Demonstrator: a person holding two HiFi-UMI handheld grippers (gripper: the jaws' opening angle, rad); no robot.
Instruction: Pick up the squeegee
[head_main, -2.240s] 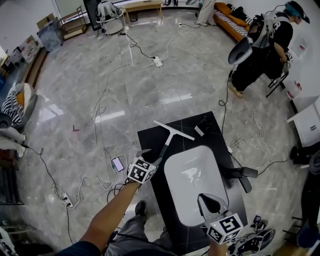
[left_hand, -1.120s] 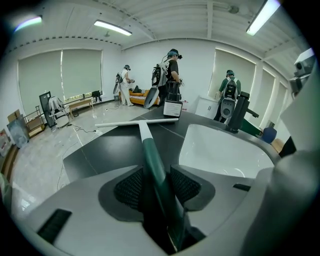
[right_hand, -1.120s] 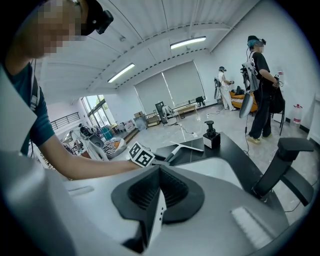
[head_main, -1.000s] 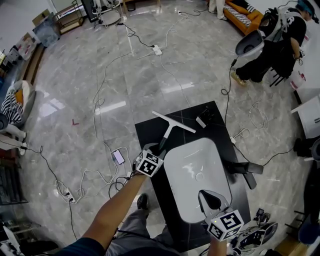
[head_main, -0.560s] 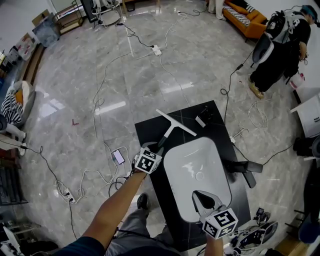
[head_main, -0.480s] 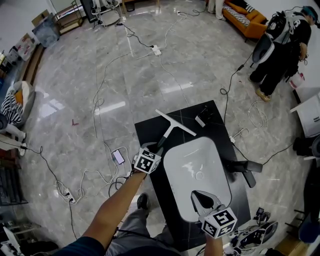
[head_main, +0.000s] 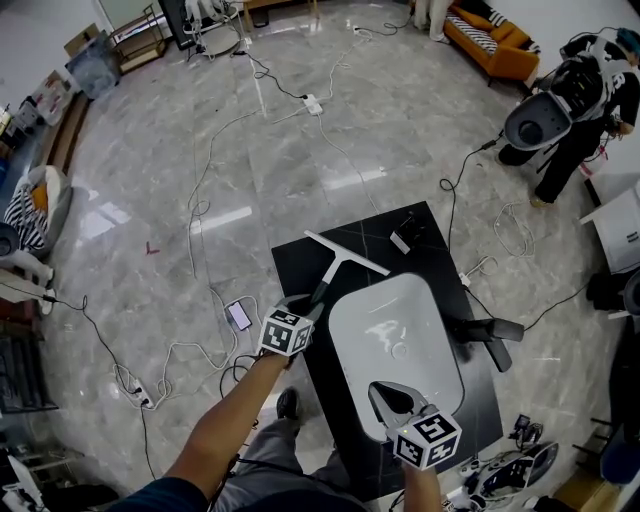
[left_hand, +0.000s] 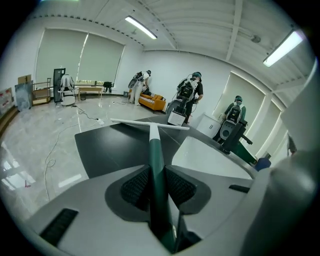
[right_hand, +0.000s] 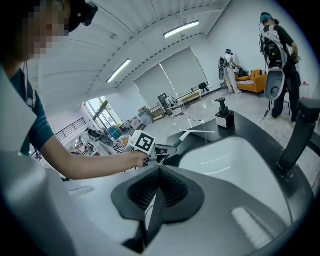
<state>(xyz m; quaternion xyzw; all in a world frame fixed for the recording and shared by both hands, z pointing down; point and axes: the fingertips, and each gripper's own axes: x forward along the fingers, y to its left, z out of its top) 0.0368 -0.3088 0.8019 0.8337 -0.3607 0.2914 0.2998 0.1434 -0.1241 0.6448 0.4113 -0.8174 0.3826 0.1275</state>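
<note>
The squeegee (head_main: 333, 264) has a white blade and a dark green handle; it lies over the black counter (head_main: 296, 262) left of the white sink (head_main: 412, 289). My left gripper (head_main: 303, 307) is shut on the lower end of the handle. In the left gripper view the green handle (left_hand: 155, 165) runs straight out between the pads, and the blade (left_hand: 150, 124) is crosswise at the far end. My right gripper (head_main: 386, 396) hangs over the near rim of the sink, jaws together, holding nothing. The right gripper view shows the left gripper (right_hand: 161, 149) with the squeegee (right_hand: 193, 134).
A black faucet (head_main: 487, 335) stands on the counter to the right of the sink. A small black device (head_main: 405, 240) sits at the far right corner. Cables and a phone (head_main: 237, 316) lie on the marble floor to the left. A person (head_main: 590, 100) stands far right.
My left gripper's jaws have closed on the squeegee handle, and the hand has drawn slightly toward me. My right gripper has drifted left along the sink's near rim.
</note>
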